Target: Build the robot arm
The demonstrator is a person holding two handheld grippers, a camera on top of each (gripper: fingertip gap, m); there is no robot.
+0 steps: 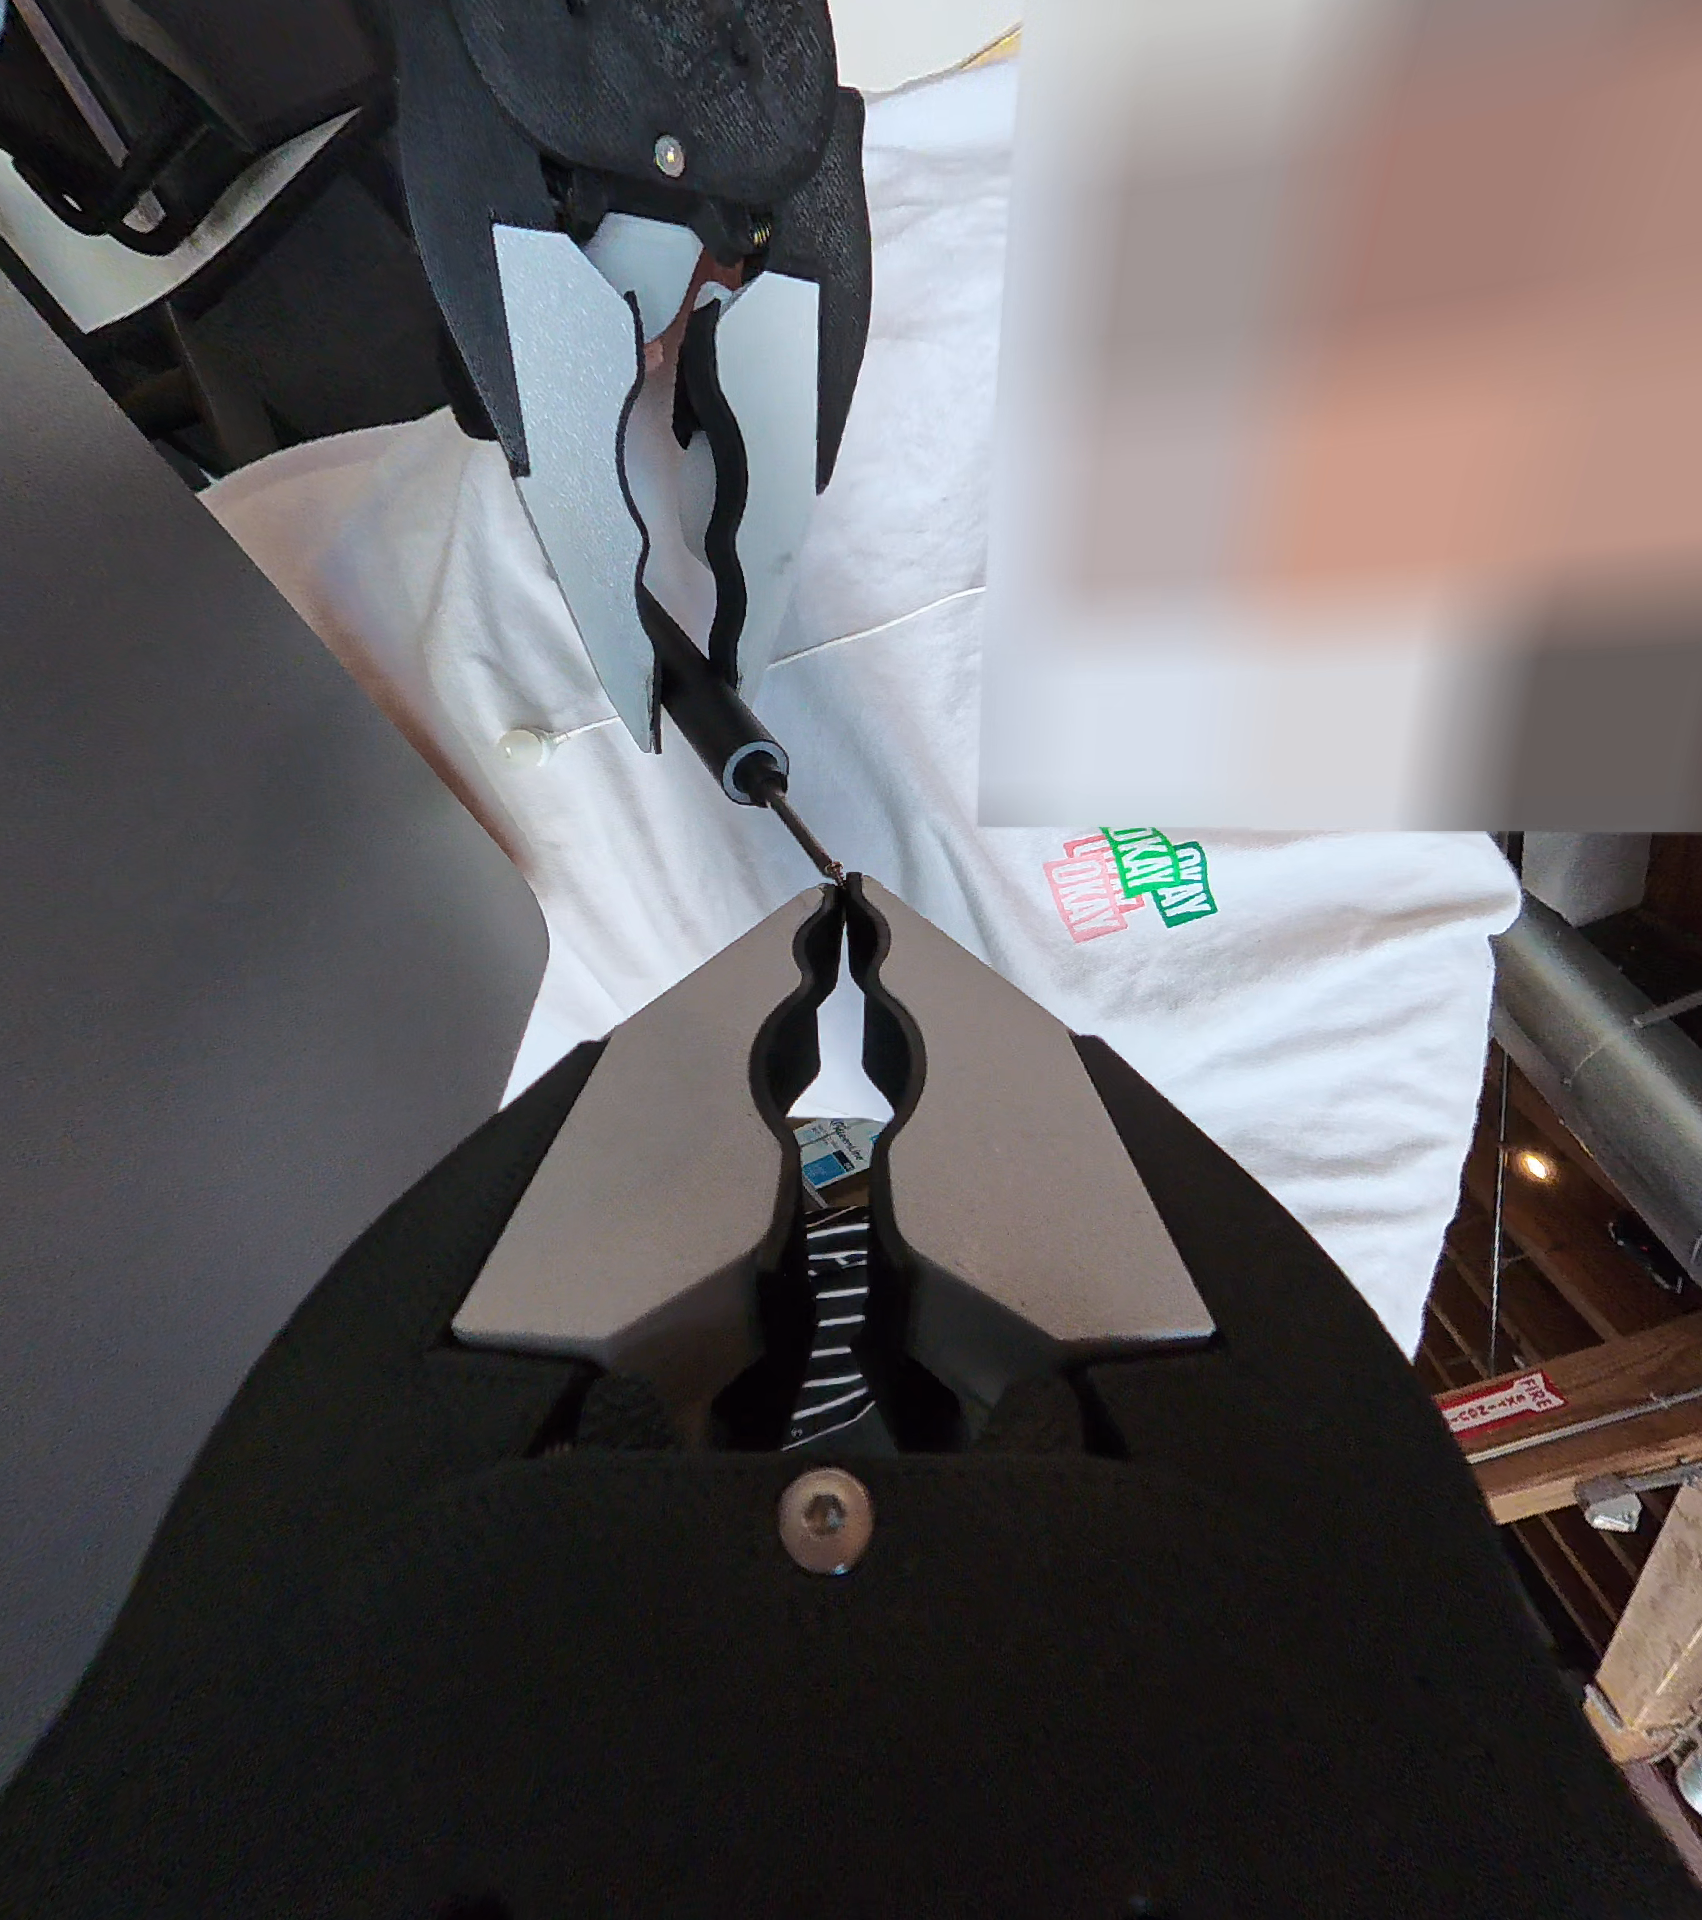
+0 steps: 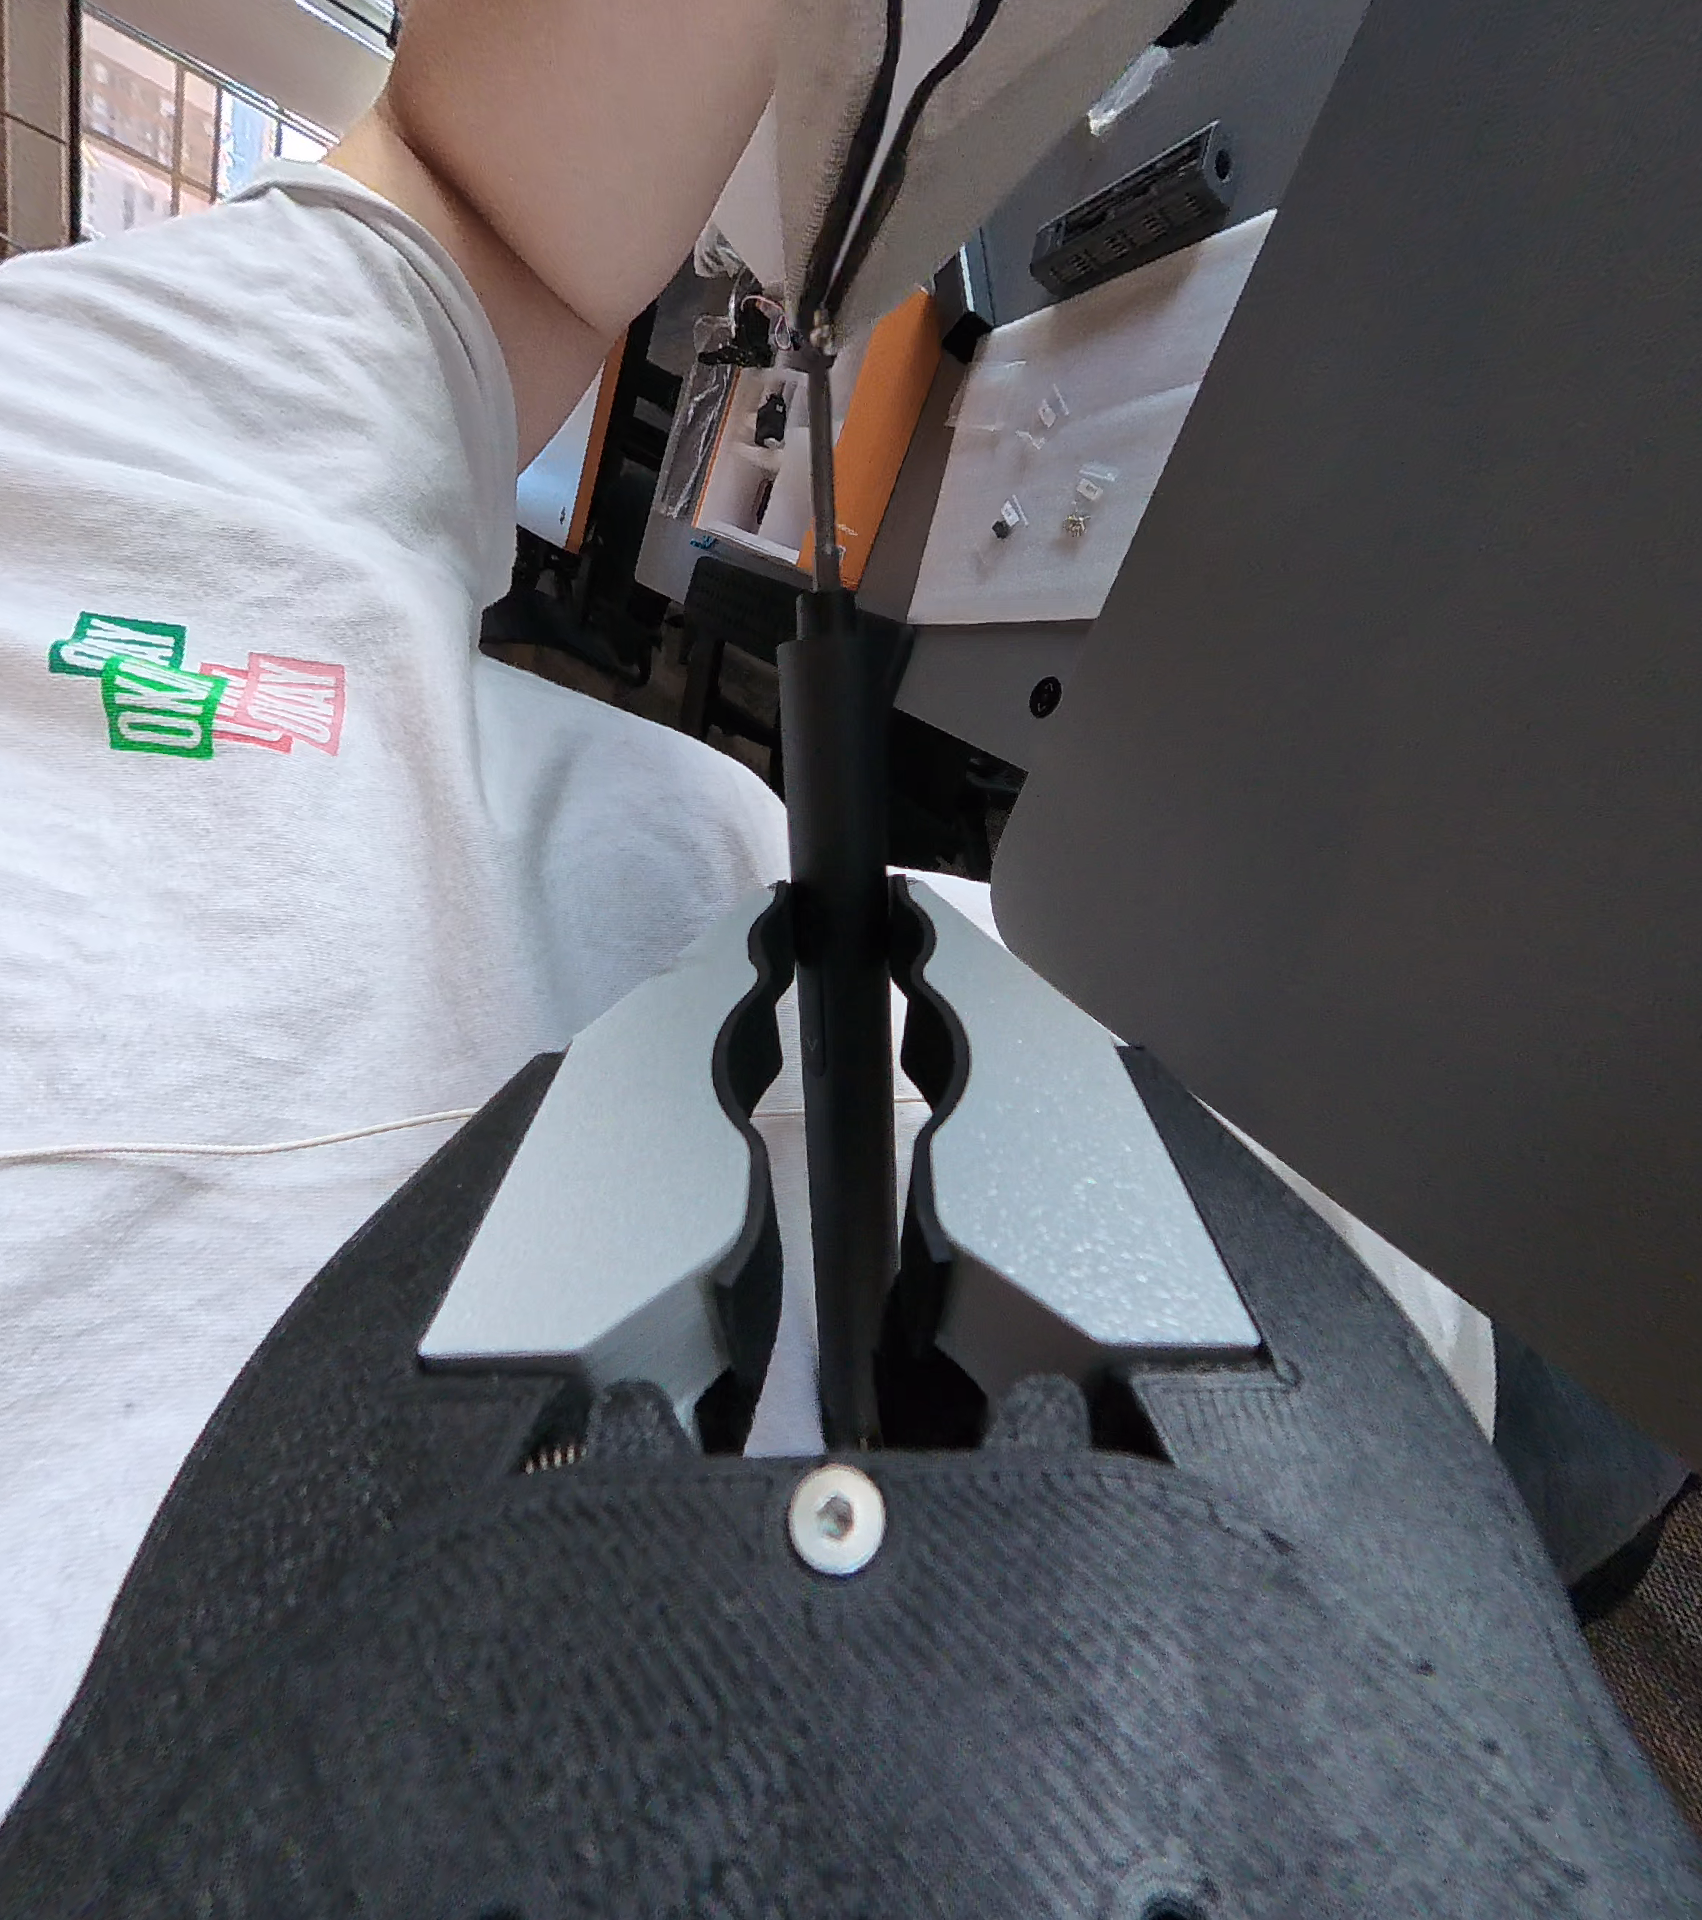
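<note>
A tiny screw (image 1: pixel 834 871), light & easy to drop, is pinched at the very tip of the left tongs (image 1: pixel 845 896). It is touched by a thin, stiff screwdriver (image 2: pixel 839 935), clamped mid-handle in the right tongs (image 2: pixel 839 902). A white shirt (image 1: pixel 1190 1039) is seen behind.

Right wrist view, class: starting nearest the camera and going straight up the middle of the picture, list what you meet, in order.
Silver bolt head → right tongs shut on the black screwdriver handle → thin metal shaft → its tip meeting the closed left tongs.
</note>
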